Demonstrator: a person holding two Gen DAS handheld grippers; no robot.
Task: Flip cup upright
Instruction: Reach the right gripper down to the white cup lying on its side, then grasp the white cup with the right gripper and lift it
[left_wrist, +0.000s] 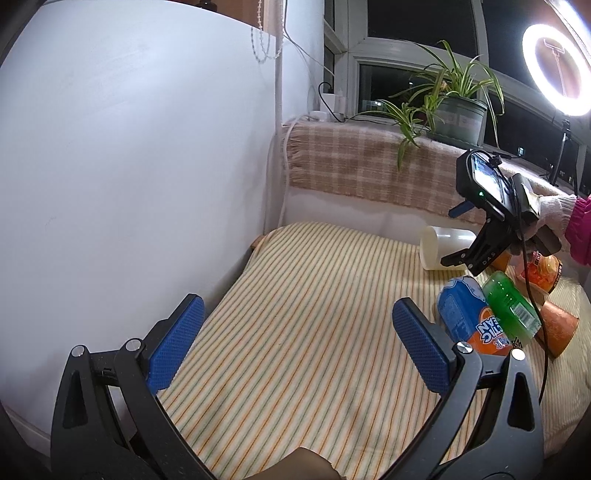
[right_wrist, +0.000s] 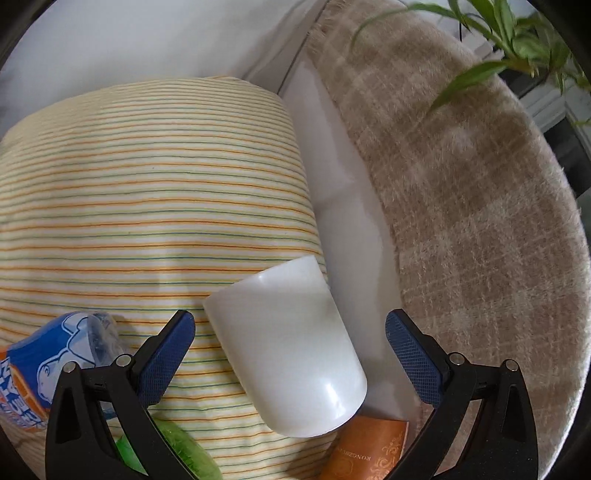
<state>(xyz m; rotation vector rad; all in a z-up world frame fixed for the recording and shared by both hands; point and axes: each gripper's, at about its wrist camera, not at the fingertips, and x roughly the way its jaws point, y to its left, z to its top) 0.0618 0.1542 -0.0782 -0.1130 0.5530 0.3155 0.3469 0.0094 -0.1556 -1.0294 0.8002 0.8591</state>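
A white plastic cup (right_wrist: 291, 350) lies on its side on the striped cloth (right_wrist: 147, 206), near the cloth's far edge. Its mouth points away from the right wrist camera and its closed base is nearest it. My right gripper (right_wrist: 290, 328) is open, its blue-padded fingers either side of the cup, not touching. In the left wrist view the cup (left_wrist: 445, 246) lies at the right with the right gripper (left_wrist: 461, 260) over it. My left gripper (left_wrist: 295, 336) is open and empty, low over the cloth (left_wrist: 295, 295).
A blue and orange snack bag (left_wrist: 465, 317), a green bottle (left_wrist: 511, 302) and orange paper cups (left_wrist: 557, 325) lie beside the white cup. A checked blanket (left_wrist: 369, 166), a potted plant (left_wrist: 458, 110) and a ring light (left_wrist: 557, 66) are behind. A white wall (left_wrist: 129, 166) is left.
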